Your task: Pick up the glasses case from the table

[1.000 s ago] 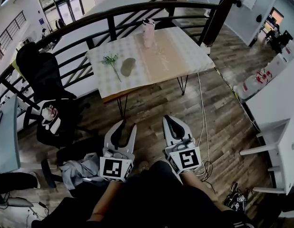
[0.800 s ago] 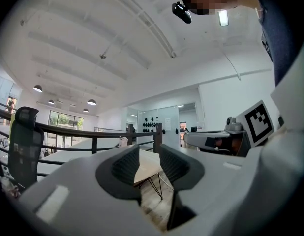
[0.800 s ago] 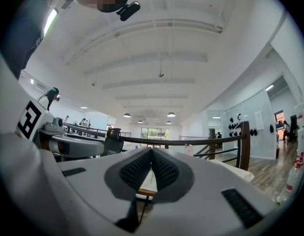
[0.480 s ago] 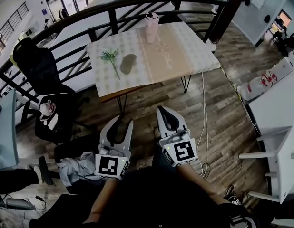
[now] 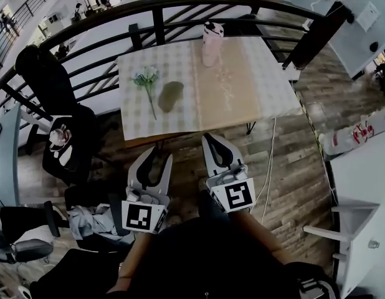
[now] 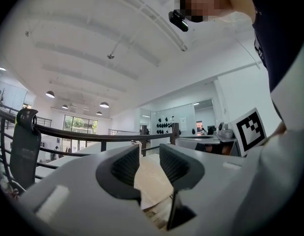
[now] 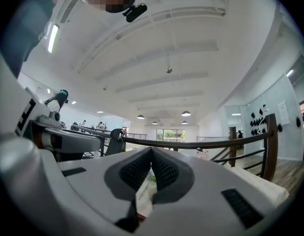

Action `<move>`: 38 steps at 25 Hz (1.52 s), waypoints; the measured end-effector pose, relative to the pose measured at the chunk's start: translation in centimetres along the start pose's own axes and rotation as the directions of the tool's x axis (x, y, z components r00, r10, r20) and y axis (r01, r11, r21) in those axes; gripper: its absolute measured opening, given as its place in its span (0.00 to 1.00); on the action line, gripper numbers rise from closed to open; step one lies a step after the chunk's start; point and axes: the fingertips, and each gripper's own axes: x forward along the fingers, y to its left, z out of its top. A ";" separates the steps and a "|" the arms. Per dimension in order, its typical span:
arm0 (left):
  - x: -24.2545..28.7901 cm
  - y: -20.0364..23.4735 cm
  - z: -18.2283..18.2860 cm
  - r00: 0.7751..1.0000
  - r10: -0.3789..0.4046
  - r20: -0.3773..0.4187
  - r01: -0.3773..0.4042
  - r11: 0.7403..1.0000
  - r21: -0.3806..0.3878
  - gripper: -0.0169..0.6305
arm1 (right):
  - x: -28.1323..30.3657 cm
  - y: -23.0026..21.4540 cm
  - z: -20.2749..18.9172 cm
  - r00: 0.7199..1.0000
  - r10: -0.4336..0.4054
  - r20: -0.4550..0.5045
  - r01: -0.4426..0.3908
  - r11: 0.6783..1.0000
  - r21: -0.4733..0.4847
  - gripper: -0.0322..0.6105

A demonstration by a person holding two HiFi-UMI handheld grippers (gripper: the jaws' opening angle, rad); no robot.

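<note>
The glasses case point(image 5: 169, 95), a dark olive oval, lies on the left half of the checked table point(image 5: 267, 92) in the head view. Both grippers hang level over the wooden floor, short of the table's near edge. My left gripper point(image 5: 154, 156) is open, with a clear gap between its jaws and nothing in it; in the left gripper view point(image 6: 149, 154) only the table's beige runner point(image 6: 153, 181) shows through the gap. My right gripper point(image 5: 209, 138) has its fingertips touching and holds nothing point(image 7: 151, 151). The case is hidden in both gripper views.
A flower sprig point(image 5: 146, 78) lies left of the case and a pink bottle point(image 5: 210, 43) stands at the table's far edge. A black railing point(image 5: 180, 5) curves behind the table. Black chairs point(image 5: 52, 86) are at the left, a white cable point(image 5: 267, 167) runs across the floor, and a white desk point(image 5: 367, 185) is at the right.
Both grippers and the view have moved forward, so the table now lies nearer and lower in the head view. Neither gripper's jaws have changed.
</note>
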 end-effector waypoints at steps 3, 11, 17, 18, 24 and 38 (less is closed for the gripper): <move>3.1 0.1 -0.4 1.000 0.021 -0.013 -0.021 1.000 -0.016 0.23 | 2.2 -2.5 -1.1 0.999 0.045 -0.009 -0.045 0.999 -0.009 0.06; 7.8 -0.2 0.3 0.992 0.112 0.053 -0.113 0.994 0.007 0.23 | 5.0 -7.6 -2.2 0.991 0.131 -0.005 -0.131 0.991 0.006 0.06; 8.5 -0.4 -0.2 0.984 0.177 0.004 -0.178 0.984 0.030 0.23 | 5.9 -8.8 -3.0 0.986 0.168 0.006 -0.168 0.983 0.069 0.06; 8.5 -0.2 -0.4 0.983 0.186 -0.004 -0.186 0.982 0.034 0.23 | 6.1 -8.7 -3.3 0.984 0.177 0.001 -0.176 0.981 0.077 0.06; 9.5 2.7 -2.0 0.972 0.231 -0.041 -0.231 0.973 0.002 0.23 | 8.8 -8.0 -4.3 0.975 0.220 -0.030 -0.218 0.973 0.079 0.06; 18.6 12.0 -5.8 0.990 0.073 -0.122 -0.073 0.997 0.001 0.23 | 20.3 -8.9 -7.2 0.981 0.184 -0.058 -0.185 0.983 -0.006 0.06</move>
